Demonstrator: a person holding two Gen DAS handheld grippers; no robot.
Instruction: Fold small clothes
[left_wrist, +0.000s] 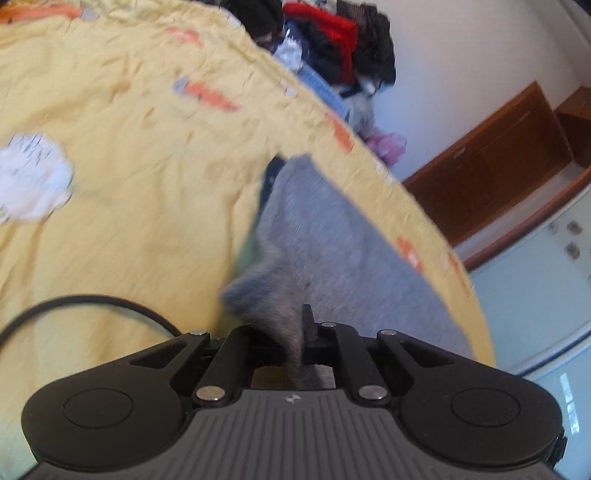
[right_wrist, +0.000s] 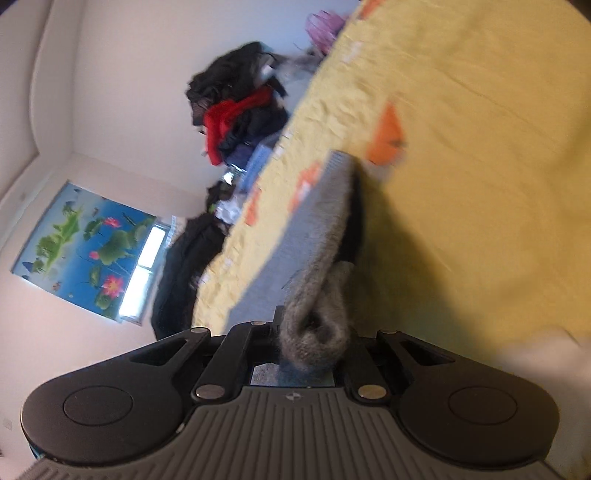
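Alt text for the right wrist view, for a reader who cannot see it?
The right gripper is shut on a bunched edge of a grey knit garment above a yellow bedsheet. Behind, a pile of dark and red clothes.

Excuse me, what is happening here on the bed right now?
A person is folding a small grey knitted garment on a bed with a yellow printed sheet, using two hand-held grippers. The left gripper is shut on one part of the grey fabric, and the right gripper is shut on a bunched part of it. The rest of the garment lies on the sheet. A pile of dark and red clothes waits at the far edge of the bed.
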